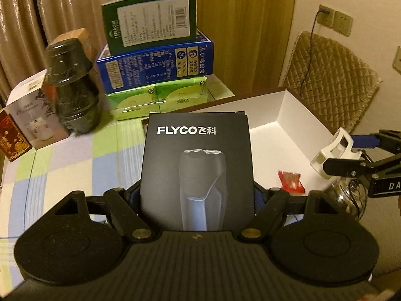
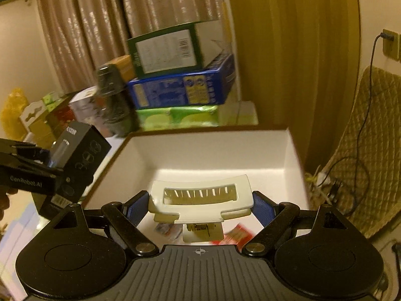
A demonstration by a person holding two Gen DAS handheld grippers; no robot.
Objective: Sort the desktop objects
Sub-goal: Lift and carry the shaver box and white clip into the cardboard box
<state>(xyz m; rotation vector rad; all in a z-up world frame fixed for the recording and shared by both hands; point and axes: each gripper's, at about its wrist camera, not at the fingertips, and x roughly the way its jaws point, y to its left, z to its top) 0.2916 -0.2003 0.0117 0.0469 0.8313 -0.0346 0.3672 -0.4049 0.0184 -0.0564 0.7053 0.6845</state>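
The left tongs (image 1: 198, 195) are clenching the black shaver box (image 1: 198, 165) upright beside the white tray (image 2: 293, 155), while the right tongs (image 2: 200, 208) are gripping a white clip (image 2: 200, 200) above the tray's floor.

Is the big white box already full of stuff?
No, the white box is mostly bare inside, with only a red packet and another small wrapper lying on its bottom.

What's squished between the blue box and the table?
Green packets lie between the blue box and the table; the left wrist view shows it best.
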